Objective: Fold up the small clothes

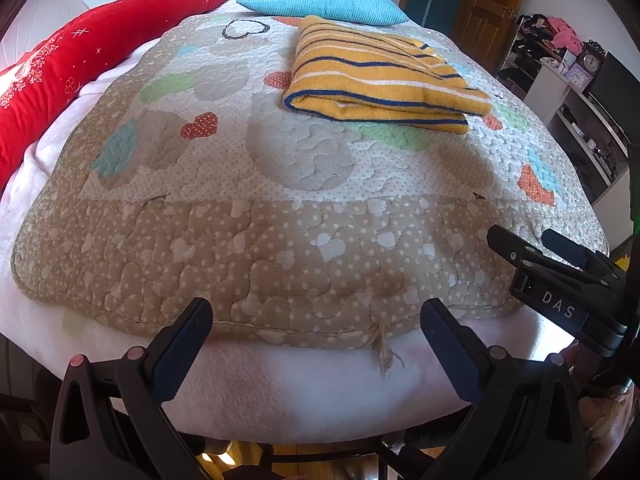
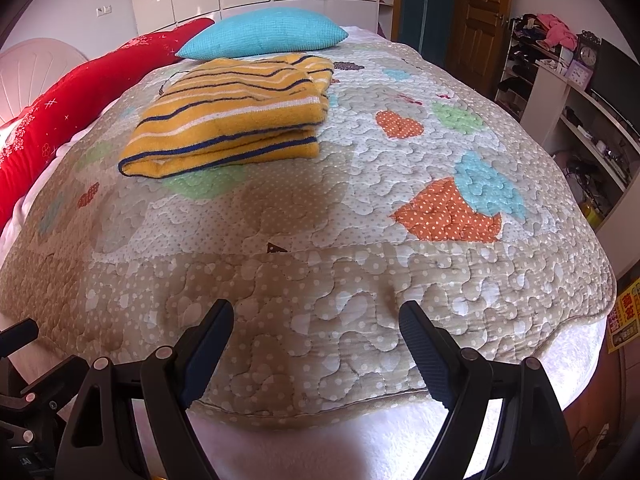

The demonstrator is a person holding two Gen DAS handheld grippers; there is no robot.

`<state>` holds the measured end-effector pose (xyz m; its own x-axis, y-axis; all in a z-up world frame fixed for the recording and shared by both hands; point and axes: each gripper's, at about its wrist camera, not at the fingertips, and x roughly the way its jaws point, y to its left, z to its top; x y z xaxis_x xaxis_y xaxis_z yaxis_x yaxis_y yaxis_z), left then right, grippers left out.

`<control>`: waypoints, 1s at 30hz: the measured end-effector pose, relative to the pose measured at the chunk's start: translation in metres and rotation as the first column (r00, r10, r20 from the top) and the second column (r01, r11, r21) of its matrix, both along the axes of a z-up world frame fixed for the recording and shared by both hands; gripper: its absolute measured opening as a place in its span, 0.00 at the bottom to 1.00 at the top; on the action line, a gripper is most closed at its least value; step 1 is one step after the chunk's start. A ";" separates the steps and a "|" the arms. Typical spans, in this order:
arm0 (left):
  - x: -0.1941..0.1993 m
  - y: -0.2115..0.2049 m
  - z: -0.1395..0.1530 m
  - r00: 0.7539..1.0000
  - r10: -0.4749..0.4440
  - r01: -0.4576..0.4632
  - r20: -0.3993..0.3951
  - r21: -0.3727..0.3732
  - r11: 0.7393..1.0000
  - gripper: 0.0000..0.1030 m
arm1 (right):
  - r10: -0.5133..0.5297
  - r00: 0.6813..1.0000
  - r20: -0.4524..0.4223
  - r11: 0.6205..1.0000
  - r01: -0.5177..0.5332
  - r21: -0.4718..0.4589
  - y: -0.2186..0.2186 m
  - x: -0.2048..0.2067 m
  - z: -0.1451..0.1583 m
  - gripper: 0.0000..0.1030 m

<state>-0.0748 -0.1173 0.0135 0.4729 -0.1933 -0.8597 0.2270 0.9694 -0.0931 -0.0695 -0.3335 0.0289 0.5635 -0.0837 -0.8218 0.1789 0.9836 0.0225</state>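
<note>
A yellow garment with blue and white stripes [image 1: 380,80] lies folded into a compact stack on the quilted bedspread [image 1: 280,168]; it also shows in the right wrist view [image 2: 236,116]. My left gripper [image 1: 316,320] is open and empty, held over the near edge of the quilt, well short of the garment. My right gripper [image 2: 316,320] is open and empty too, above the quilt [image 2: 360,240] near its front edge. The right gripper also shows in the left wrist view [image 1: 556,264] at the right edge.
A blue pillow [image 1: 320,0] and a long red cushion [image 1: 88,60] lie at the far end of the bed. A pink blanket [image 1: 280,392] lies under the quilt at the front edge. White shelves [image 2: 580,112] and a wooden door [image 2: 480,12] stand to the right.
</note>
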 end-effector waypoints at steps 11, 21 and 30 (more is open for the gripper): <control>0.000 0.001 -0.001 1.000 0.000 0.000 -0.008 -0.004 1.000 1.00 | -0.004 1.000 -0.003 1.000 0.004 0.002 -0.002 -0.001 -0.002 0.86; -0.001 0.001 -0.001 1.000 -0.002 0.001 -0.013 -0.012 1.000 1.00 | 0.006 1.000 -0.009 1.000 -0.006 -0.004 0.001 -0.001 -0.004 0.86; -0.001 0.001 -0.001 1.000 -0.003 0.003 -0.016 -0.016 1.000 1.00 | 0.003 1.000 -0.007 1.000 -0.003 -0.003 0.000 -0.001 -0.004 0.86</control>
